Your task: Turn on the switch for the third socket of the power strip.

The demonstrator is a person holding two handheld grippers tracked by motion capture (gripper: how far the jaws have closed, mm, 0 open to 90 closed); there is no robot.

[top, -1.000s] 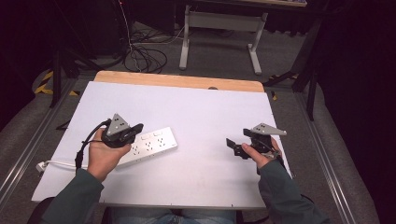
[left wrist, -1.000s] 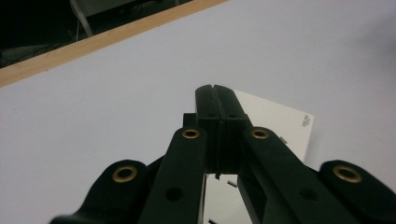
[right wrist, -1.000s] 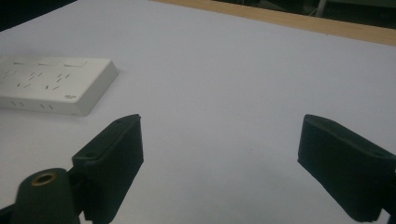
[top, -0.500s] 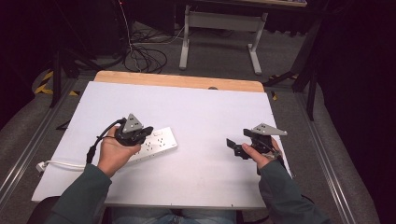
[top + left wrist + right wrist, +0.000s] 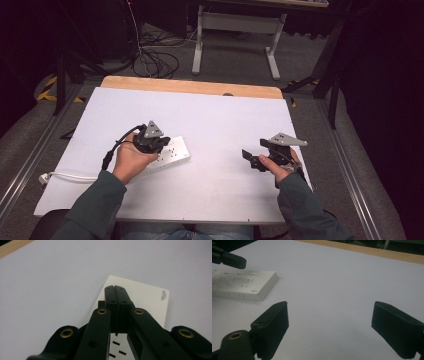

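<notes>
Your left gripper (image 5: 159,146) sits right over the power strip (image 5: 172,154), its jaws pressed together with nothing between them; in the left gripper view the closed tips (image 5: 116,293) hover above the strip's (image 5: 147,300) plain end, past the sockets. The strip lies flat on the white table (image 5: 220,120), left of its middle, with its cord (image 5: 65,176) trailing off toward the table's left edge. Your right gripper (image 5: 256,158) is well apart from the strip, near the table's right edge, jaws spread wide and empty, pointing back toward the strip (image 5: 244,285).
</notes>
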